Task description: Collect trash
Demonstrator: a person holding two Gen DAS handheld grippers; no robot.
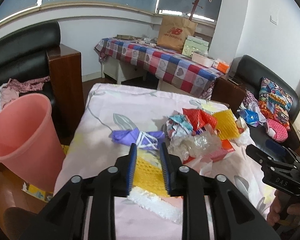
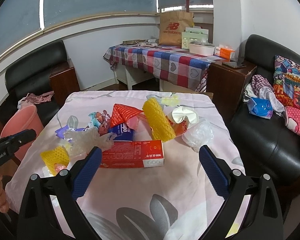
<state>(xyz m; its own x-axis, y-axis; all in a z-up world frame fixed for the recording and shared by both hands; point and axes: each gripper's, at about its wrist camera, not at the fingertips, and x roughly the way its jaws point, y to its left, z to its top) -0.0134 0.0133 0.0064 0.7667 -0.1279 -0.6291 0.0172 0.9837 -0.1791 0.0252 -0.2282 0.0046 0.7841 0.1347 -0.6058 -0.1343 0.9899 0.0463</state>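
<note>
Trash lies in a pile on a table with a pink flowered cloth (image 2: pixel 150 182). My left gripper (image 1: pixel 148 147) has its jaws around a flat yellow foam net (image 1: pixel 148 172), partly closed, not clearly gripping it. A purple wrapper (image 1: pixel 138 137) lies just beyond its fingertips. My right gripper (image 2: pixel 149 152) is wide open just in front of a red 999 box (image 2: pixel 132 156). Behind the box lie a yellow foam net roll (image 2: pixel 159 123), a red net (image 2: pixel 122 115), a blue packet (image 2: pixel 123 134), clear plastic (image 2: pixel 88 140) and a white tissue (image 2: pixel 184 115). The pink bin (image 1: pixel 22 140) stands left of the table.
Black sofas flank the table, the right one (image 2: pixel 270 146) holding a cushion and clothes. A checkered table (image 2: pixel 160 60) with a paper bag and boxes stands behind. A wooden side cabinet (image 1: pixel 66 80) is beside the bin.
</note>
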